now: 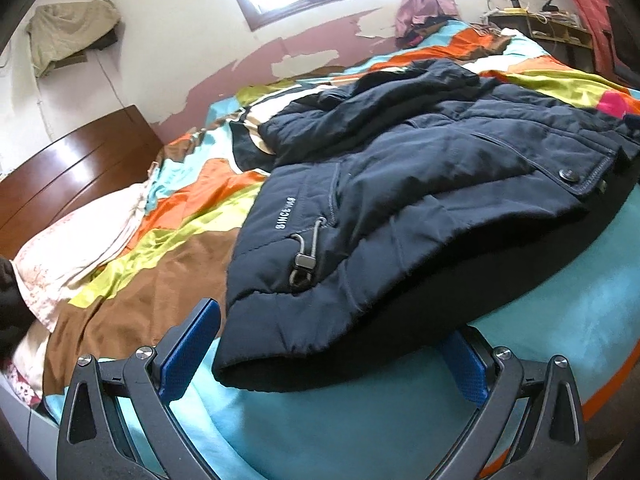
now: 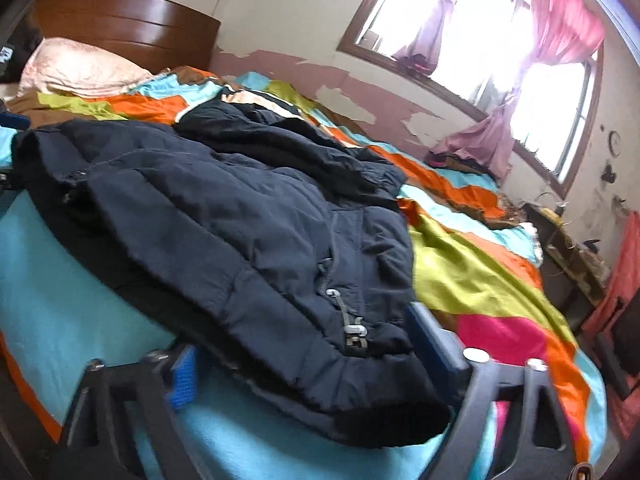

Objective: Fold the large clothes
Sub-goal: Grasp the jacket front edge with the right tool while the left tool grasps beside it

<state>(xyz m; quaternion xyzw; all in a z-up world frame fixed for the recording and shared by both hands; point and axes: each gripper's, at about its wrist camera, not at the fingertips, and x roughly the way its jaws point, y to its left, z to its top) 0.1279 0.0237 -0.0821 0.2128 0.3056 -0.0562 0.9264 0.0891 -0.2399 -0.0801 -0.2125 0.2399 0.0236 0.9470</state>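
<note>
Navy padded jacket (image 1: 400,208) (image 2: 240,216) is lying spread across the near half of the bed, on the multicoloured patchwork quilt (image 1: 168,240) (image 2: 480,280), hem toward both cameras.

Left gripper (image 1: 324,356): jaws are standing wide apart, straddling the jacket's near hem corner; no grip.

Right gripper (image 2: 304,344): jaws are likewise standing open, one on each side of the hem edge; frame is blurred.

A pink pillow (image 1: 76,248) (image 2: 80,70) is resting against the wooden headboard (image 1: 68,172) (image 2: 128,28).
</note>
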